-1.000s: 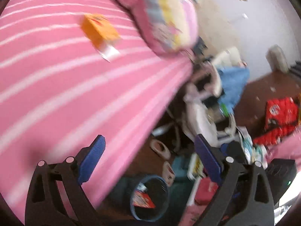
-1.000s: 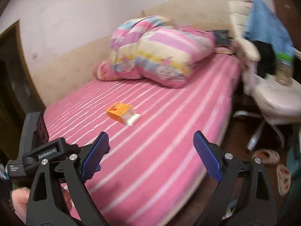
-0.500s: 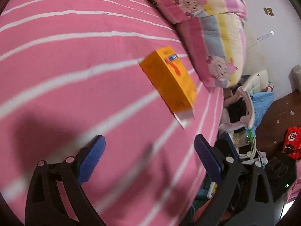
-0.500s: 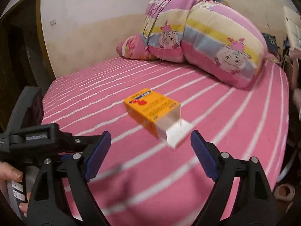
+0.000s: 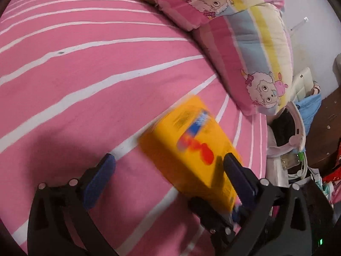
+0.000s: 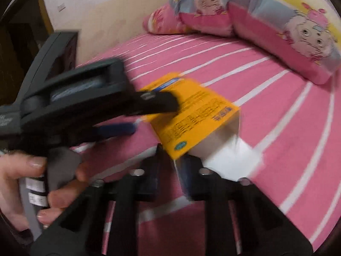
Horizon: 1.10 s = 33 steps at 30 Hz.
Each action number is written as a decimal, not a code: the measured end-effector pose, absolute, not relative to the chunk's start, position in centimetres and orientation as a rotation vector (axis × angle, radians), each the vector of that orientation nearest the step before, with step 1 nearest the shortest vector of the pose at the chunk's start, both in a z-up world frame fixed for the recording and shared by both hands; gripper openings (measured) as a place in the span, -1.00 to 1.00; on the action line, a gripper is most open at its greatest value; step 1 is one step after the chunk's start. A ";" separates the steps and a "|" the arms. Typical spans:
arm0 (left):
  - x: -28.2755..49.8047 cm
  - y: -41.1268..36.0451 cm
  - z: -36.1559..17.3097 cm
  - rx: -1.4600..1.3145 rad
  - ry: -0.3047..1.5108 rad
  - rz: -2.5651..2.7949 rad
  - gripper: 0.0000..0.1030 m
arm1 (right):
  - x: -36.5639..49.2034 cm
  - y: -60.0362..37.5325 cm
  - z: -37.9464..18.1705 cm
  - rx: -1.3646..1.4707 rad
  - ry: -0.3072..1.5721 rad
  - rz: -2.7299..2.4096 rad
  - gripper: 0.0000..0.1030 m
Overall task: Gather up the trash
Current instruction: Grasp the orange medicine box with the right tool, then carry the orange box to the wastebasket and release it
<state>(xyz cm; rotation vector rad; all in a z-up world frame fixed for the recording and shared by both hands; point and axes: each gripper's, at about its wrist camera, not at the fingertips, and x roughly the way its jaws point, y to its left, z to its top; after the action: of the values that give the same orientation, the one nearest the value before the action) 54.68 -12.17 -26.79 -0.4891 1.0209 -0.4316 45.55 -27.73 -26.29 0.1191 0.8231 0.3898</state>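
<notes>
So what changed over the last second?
Both hand-held grippers came in from farther back over the bed to the orange box. The right hand-held gripper has just been closing and now pinches the box's near end, apparently tipping it. The left hand-held gripper has just opened a bit wider; the box sits partly between its jaws, ungripped. The bed and the pillows are unchanged.

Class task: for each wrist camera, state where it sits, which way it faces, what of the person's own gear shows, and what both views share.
Left wrist: on the left gripper, looking down along its open fingers, jaws just opened wider, over the pink bed at the orange box.
Right wrist: on the right gripper, facing the box, jaws just closed on its edge; the left hand shows.
Shared: box, bed, cartoon pillow.
</notes>
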 end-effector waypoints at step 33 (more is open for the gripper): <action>41.5 -10.5 -18.2 -0.668 1.083 -0.591 -0.17 | 30.9 -25.3 -16.2 0.114 0.654 0.580 -0.96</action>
<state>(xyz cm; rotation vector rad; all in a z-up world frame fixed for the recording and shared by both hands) 41.54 -10.55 -18.18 -0.6675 1.0826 -0.5914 30.92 -25.32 -16.19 0.1143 0.6538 0.5803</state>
